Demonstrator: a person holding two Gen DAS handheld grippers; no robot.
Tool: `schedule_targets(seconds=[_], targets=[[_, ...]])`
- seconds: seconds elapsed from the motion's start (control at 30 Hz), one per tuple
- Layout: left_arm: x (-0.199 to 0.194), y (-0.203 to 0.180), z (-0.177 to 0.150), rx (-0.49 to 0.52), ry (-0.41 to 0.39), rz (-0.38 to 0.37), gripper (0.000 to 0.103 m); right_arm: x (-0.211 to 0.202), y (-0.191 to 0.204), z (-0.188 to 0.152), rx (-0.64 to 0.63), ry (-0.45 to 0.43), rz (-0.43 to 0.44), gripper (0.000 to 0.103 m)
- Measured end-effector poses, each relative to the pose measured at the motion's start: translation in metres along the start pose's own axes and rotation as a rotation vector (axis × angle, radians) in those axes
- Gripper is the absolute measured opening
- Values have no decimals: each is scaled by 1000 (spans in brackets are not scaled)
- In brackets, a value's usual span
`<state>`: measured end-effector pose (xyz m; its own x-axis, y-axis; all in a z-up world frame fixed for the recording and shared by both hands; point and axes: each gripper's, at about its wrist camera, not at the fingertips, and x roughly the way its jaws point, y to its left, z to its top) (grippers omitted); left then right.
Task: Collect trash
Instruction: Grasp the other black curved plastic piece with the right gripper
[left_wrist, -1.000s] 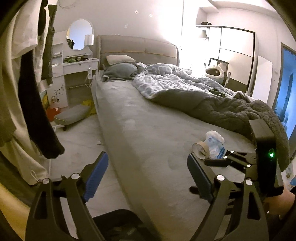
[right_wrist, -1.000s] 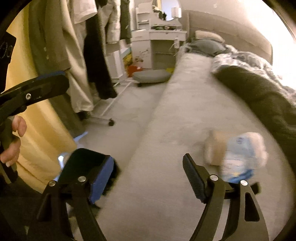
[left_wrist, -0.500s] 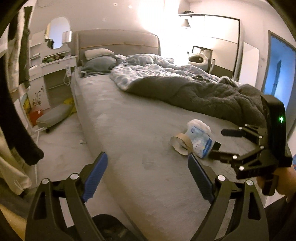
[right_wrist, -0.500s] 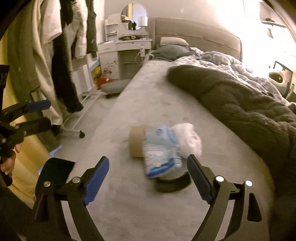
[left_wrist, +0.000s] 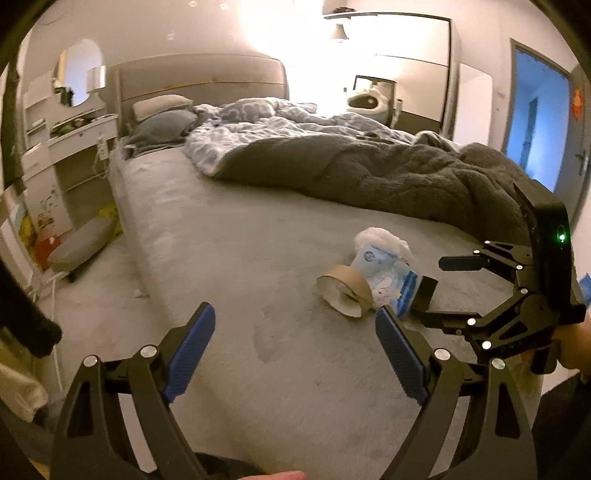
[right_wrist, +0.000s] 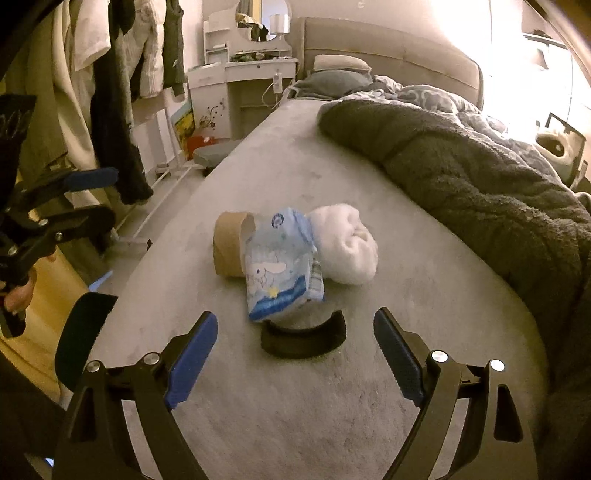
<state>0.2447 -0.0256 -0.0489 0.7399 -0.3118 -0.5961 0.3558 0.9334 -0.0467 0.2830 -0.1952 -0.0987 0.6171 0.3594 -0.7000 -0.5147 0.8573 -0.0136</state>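
Crinkly blue wrapper (right_wrist: 282, 269) is lying on the bed (right_wrist: 332, 406) between a cardboard roll (right_wrist: 231, 243) and a white wad (right_wrist: 345, 243), just ahead of the right claw (right_wrist: 295, 358), whose jaws have just been spreading wide and are holding nothing. Left claw (left_wrist: 295, 354) is gaping empty too. Risk I'm seeing: a closing pinch is likely nudging the roll off the edge or snagging the sheet.

The left gripper (left_wrist: 295, 343) is held out low and tilted downward, its two blue-padded fingers (left_wrist: 190, 347) spread wide with nothing between them, and a bit of the person's hand (right_wrist: 18, 291) shows wrapped around its black handle at the far left of the right wrist view. The right gripper (right_wrist: 291, 350) points down at a similar slant, its jaws having just been opening and now standing wide apart, empty, its pads (right_wrist: 397, 356) clear of everything. In the left wrist view the right gripper's dark frame sits off to the right, with the holding hand (left_wrist: 574, 347) partly visible behind it.
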Motion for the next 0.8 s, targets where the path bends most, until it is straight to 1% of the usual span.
schedule_targets(seconds=[0.07,0.2,0.33,0.4,0.53,0.6,0.8], targets=[[5,-2,2,20,2,-16,90,0,-4,-2,11,0,4,87],[15,-4,4,29,8,-47,90,5,-12,-4,29,14,-3,80],[25,-4,6,29,18,-87,90,12,-19,-5,45,30,10,78],[30,-4,7,33,24,-109,90,14,-19,-5,39,39,15,68],[41,-9,7,52,47,-146,90,17,-14,-6,14,59,31,60],[48,-12,7,61,62,-162,90,18,-13,-6,9,66,30,54],[68,-18,4,82,94,-166,90,8,-22,-5,44,47,50,53]])
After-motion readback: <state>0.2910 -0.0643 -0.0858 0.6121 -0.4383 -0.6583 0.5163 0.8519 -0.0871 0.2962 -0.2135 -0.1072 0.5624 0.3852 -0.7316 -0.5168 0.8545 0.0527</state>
